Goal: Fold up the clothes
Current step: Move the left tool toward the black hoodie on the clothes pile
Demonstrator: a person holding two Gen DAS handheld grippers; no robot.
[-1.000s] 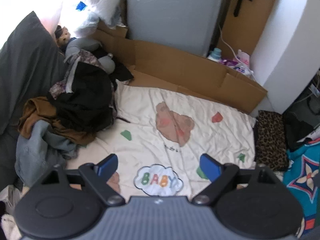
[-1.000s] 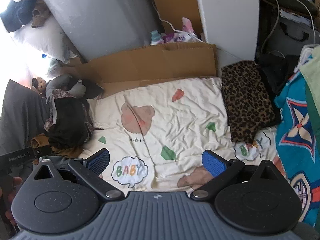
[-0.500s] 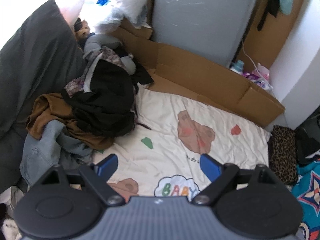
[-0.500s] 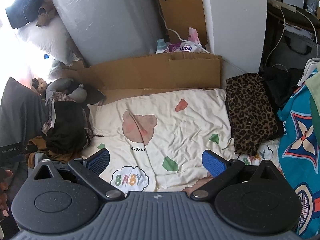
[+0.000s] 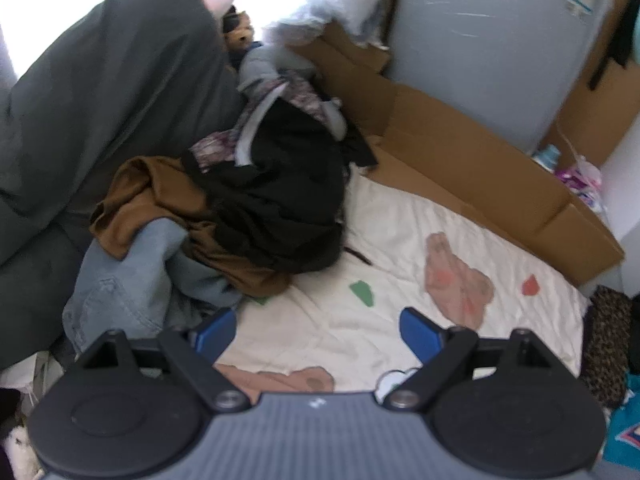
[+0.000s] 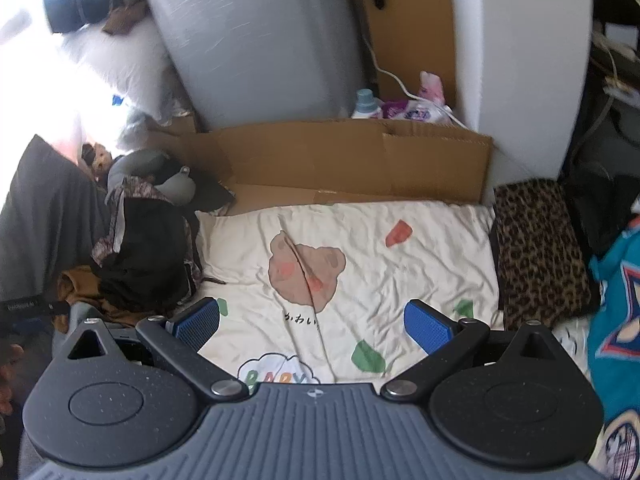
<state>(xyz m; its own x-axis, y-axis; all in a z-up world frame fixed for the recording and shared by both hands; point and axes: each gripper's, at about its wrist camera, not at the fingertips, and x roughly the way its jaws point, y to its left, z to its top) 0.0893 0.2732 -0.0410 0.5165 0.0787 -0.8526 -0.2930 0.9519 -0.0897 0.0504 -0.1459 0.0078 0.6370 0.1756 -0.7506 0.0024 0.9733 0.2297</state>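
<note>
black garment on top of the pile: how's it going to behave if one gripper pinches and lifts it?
Probably floppy: the black garment lies crumpled in soft folds, so it should drape and hang long from one pinch. It overlaps the brown garment and patterned cloth, so it may drag them along. Likely light, unlikely to slip from ribbed pads.

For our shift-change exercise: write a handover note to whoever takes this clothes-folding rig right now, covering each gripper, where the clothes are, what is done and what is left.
Left gripper: open, empty, aimed at the pile's near edge.
Right gripper: open, empty, over the middle of the blanket.
Clothes: unsorted pile at the blanket's left edge, black garment on top, brown one and jeans beneath. A leopard-print piece lies flat at the blanket's right edge.
Done: nothing from the pile lies spread on the blanket yet.
Left: pull one garment onto the blanket, spread, fold, repeat.
</note>
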